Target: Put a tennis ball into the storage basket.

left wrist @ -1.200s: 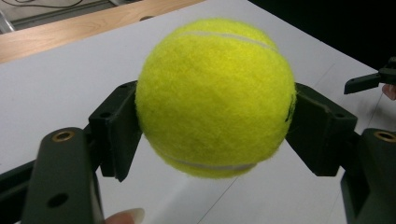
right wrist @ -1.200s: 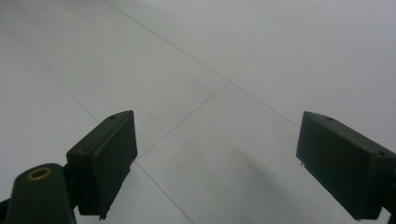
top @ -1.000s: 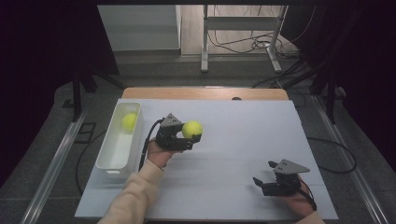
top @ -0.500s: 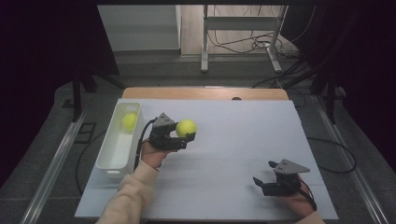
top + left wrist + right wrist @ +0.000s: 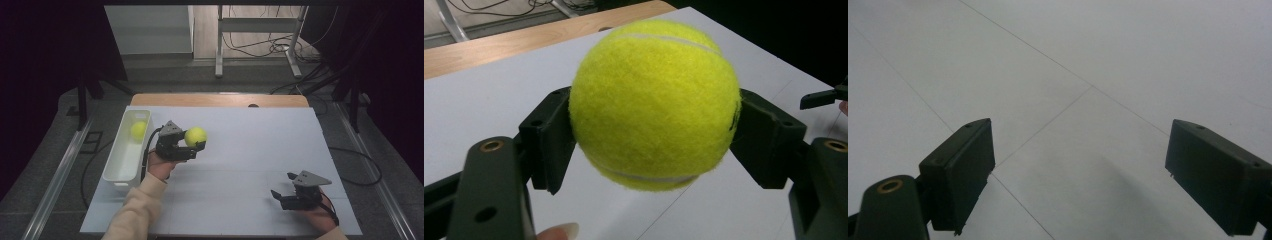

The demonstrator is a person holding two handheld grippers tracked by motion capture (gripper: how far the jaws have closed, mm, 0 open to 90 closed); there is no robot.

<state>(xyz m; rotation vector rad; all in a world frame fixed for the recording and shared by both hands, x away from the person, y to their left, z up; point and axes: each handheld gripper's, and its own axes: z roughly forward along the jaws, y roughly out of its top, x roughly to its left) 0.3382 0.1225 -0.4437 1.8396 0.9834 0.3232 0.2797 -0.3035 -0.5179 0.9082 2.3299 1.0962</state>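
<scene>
My left gripper [image 5: 194,142] is shut on a yellow tennis ball [image 5: 195,136], held just above the white table near its left side. Seen from the left gripper view, the ball [image 5: 655,102] sits squeezed between the two black pads [image 5: 549,137], clear of the table top. A second tennis ball [image 5: 138,129] lies in the far end of the white bin [image 5: 118,169] to the left of that hand. My right gripper [image 5: 279,196] rests low near the table's front right, open, with bare table between its pads [image 5: 960,170].
The white sheet [image 5: 260,145] covers the table, with a wooden strip [image 5: 215,100] along the far edge. Dark floor, table legs and cables lie beyond. The right gripper's tip [image 5: 821,97] peeks in at the right edge of the left gripper view.
My left gripper has carried the ball leftward, toward the white bin, by a small amount. The right gripper has stayed where it was.
</scene>
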